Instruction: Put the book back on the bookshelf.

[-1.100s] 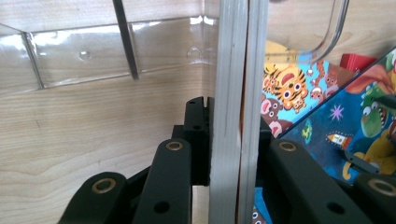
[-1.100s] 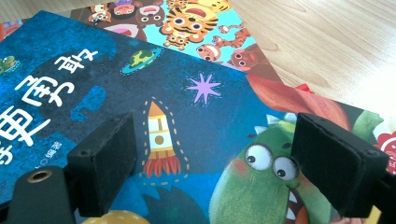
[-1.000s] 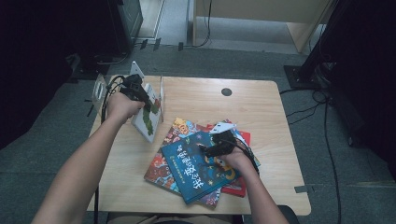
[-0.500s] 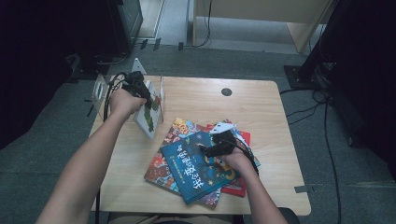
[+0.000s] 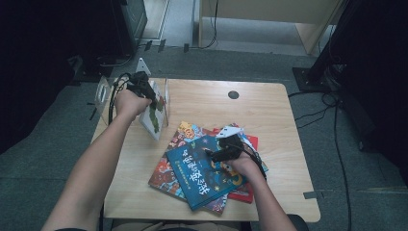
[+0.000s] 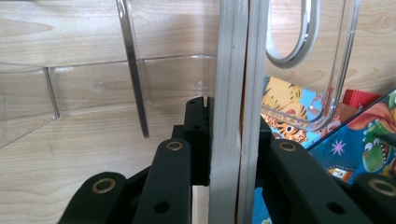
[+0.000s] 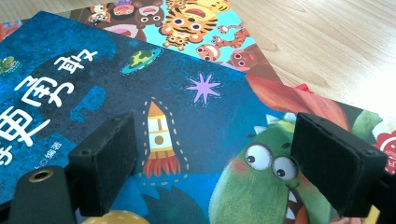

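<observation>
A pale wooden table [image 5: 269,120] carries everything. Near its front lies a loose stack of picture books, topped by a dark blue book [image 5: 202,171] with a rocket and a green dinosaur on its cover; a tiger-patterned book [image 5: 183,137] and a red book [image 5: 248,192] stick out beneath it. At the table's far left corner stands a clear plastic rack [image 5: 103,91]. The left gripper [image 5: 144,91] has its fingers clamped on a thin book [image 6: 236,93], held upright on edge between the rack's dividers (its cover shows green in the high view). The right gripper [image 7: 229,163] hovers over the blue book, fingers apart and nothing between them.
</observation>
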Motion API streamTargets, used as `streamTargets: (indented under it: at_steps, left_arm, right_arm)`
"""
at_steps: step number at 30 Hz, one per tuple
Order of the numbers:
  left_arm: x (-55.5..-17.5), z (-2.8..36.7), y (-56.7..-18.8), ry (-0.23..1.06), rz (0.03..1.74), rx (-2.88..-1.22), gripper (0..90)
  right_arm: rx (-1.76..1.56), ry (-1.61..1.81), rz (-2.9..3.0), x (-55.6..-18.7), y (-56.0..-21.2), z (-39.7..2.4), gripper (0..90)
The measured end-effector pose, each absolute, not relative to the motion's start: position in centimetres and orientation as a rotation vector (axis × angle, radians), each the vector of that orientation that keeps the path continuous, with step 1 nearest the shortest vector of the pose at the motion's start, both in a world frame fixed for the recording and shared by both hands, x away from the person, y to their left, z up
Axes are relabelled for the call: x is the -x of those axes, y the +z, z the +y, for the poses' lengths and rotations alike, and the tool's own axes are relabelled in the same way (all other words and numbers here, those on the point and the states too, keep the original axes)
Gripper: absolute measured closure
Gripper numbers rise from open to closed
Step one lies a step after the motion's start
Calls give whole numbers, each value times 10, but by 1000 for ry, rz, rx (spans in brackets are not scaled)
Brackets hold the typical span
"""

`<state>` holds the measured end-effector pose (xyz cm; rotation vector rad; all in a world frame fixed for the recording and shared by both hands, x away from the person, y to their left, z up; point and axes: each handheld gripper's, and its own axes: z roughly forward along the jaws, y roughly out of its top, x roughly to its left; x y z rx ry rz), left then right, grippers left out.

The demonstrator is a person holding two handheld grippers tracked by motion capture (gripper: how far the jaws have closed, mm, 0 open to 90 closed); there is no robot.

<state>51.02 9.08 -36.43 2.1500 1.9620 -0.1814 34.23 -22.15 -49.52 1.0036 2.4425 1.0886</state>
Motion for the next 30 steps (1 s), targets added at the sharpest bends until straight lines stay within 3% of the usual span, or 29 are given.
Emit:
streamTargets:
  at_steps: [30]
  left_arm:
    - [-529,85,-375,-143,1999,-2131,777]
  right_arm:
    - [-1003,1089,2442,-342,-495,-222,144]
